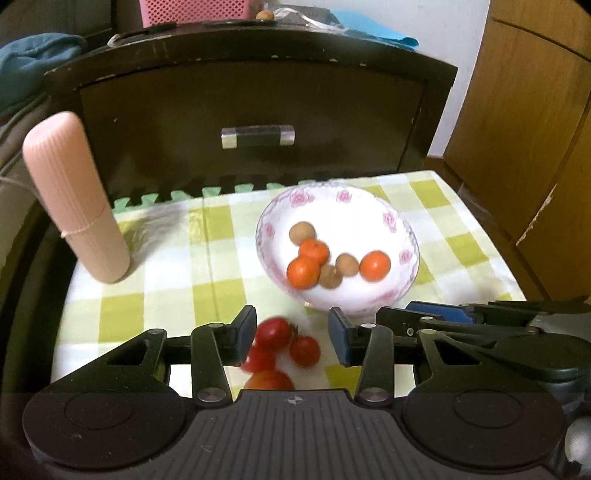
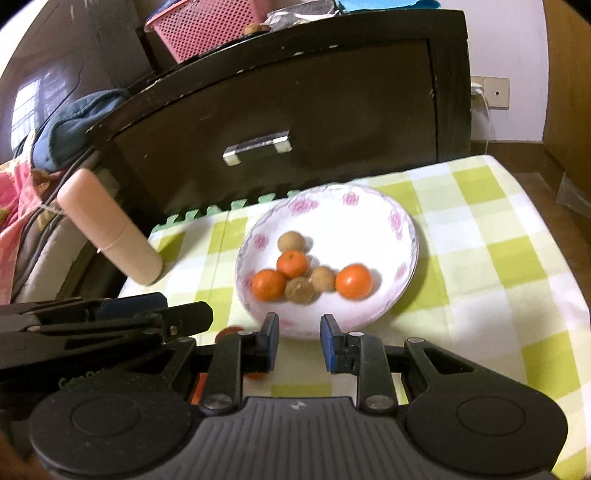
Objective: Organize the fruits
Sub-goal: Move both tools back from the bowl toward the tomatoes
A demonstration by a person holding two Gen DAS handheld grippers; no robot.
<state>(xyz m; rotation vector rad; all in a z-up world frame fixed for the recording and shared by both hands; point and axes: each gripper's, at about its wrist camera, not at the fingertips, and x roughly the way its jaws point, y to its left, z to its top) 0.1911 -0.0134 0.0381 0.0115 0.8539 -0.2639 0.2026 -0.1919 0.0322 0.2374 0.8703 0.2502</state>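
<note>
A white bowl with pink flowers [image 1: 266, 218] [image 2: 410, 236] stands on the green-checked cloth and holds three tangerines [image 1: 303, 272] [image 2: 354, 281] and three brown round fruits [image 1: 302, 232] [image 2: 291, 240]. Several red tomatoes [image 1: 273, 332] lie on the cloth in front of the bowl. My left gripper [image 1: 291, 321] hangs over them with its jaws apart; the pads do not touch them. My right gripper [image 2: 299, 325] is at the bowl's near rim, jaws a little apart, nothing between them. In the right wrist view only a bit of tomato [image 2: 231, 330] shows behind the finger.
A pink ribbed cylinder [image 1: 74, 199] [image 2: 110, 229] stands at the table's left. A dark cabinet with a drawer handle [image 1: 258, 136] rises right behind the table. A pink basket [image 2: 207, 26] sits on top of it. Wooden furniture [image 1: 517, 129] stands to the right.
</note>
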